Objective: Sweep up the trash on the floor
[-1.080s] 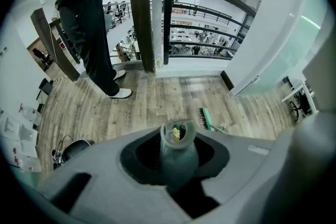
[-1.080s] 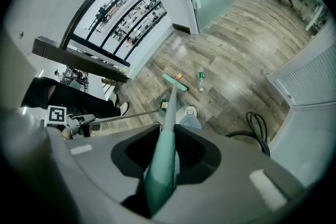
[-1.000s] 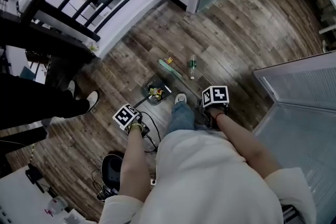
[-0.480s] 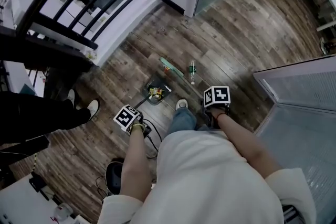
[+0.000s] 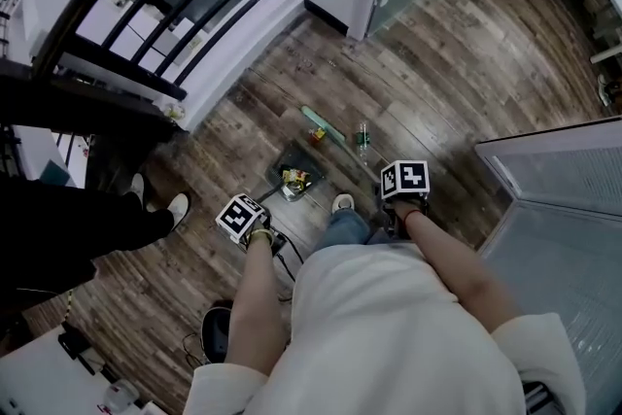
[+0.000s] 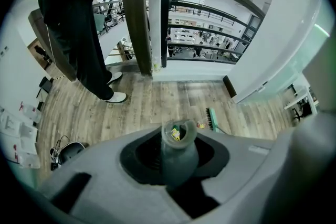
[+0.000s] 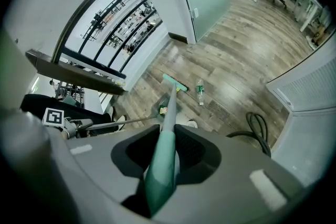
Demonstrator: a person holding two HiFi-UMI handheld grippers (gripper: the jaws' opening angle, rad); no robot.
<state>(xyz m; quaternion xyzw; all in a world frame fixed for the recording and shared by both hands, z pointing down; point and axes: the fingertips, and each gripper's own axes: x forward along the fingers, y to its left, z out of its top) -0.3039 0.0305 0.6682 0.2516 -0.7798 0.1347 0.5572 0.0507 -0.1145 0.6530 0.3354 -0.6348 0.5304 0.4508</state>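
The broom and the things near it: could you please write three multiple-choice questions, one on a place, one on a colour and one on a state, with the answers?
1. Where does the plastic bottle lie?
A) on a desk
B) upright against a wall
C) on the floor beside the broom head

2. What colour is the broom handle?
A) teal
B) red
C) yellow

3. How is the right claw?
A) open and empty
B) shut on the broom handle
C) shut on the plastic bottle

Answers:
1 C: the head view shows it lying on the boards just right of the broom head.
2 A: the right gripper view shows the teal grip.
3 B: in that view the handle runs between its jaws.
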